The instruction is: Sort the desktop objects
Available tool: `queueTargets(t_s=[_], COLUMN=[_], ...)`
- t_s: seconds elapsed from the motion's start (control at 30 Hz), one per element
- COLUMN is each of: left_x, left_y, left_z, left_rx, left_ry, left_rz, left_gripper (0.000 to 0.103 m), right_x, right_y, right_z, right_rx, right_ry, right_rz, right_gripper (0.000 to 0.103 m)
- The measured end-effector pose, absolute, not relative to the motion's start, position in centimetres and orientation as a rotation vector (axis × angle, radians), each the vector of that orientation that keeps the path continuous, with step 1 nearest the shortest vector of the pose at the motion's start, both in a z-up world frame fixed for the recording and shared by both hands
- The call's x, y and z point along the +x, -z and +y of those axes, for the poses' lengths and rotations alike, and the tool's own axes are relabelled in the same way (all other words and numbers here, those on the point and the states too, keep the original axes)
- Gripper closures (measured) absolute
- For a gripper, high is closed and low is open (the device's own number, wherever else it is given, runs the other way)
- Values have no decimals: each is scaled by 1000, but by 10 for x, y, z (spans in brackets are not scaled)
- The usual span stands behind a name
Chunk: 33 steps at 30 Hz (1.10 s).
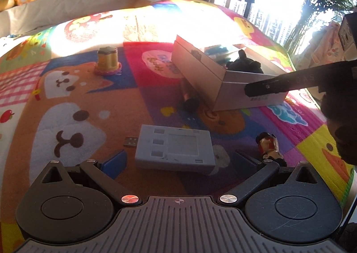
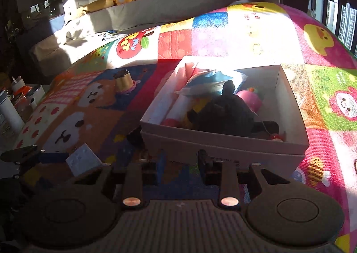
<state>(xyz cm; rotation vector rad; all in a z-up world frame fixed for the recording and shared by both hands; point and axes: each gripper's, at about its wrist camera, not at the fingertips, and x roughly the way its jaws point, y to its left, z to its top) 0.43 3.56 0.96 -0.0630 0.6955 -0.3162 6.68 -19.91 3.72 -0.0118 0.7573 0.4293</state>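
While the left gripper (image 1: 178, 161) hovers spread wide around the grey gadget (image 1: 176, 149) on the play mat (image 1: 73, 101), this looks like the pre-grab step: next it needs to drop and squeeze. The right gripper (image 2: 181, 162), part-open and empty, waits low beside the white box (image 2: 223, 141), already holding toys. The yellow toy (image 1: 107, 61) sits farther off.

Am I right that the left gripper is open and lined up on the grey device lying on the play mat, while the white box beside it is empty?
Not quite: the white box is not empty. The right wrist view shows a dark plush toy, a pink ball and other items inside. The rest stands: the left gripper is open, lined up on the grey device.
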Motion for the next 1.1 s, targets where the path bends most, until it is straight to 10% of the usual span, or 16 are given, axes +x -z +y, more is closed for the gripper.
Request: queueTargets(t_s=[0.3, 0.43, 0.6, 0.77, 1.1], left_x=[60, 137, 205, 220, 175], left_y=[-59, -51, -32, -16, -15], left_z=[72, 82, 89, 83, 92], left_rx=[-19, -23, -87, -22, -18], left_ry=[120, 33, 22, 29, 74], left_rz=[501, 552, 595, 640, 646], left_gripper=[1, 26, 17, 46, 57], right_x=[81, 69, 65, 84, 93], right_y=[-22, -27, -40, -34, -14], right_z=[-174, -170, -145, -108, -92], right_rx=[-15, -39, -80, -81, -143], right_ry=[-459, -486, -500, -444, -397], right_rz=[743, 747, 755, 796, 844], right_gripper=[71, 69, 52, 49, 80])
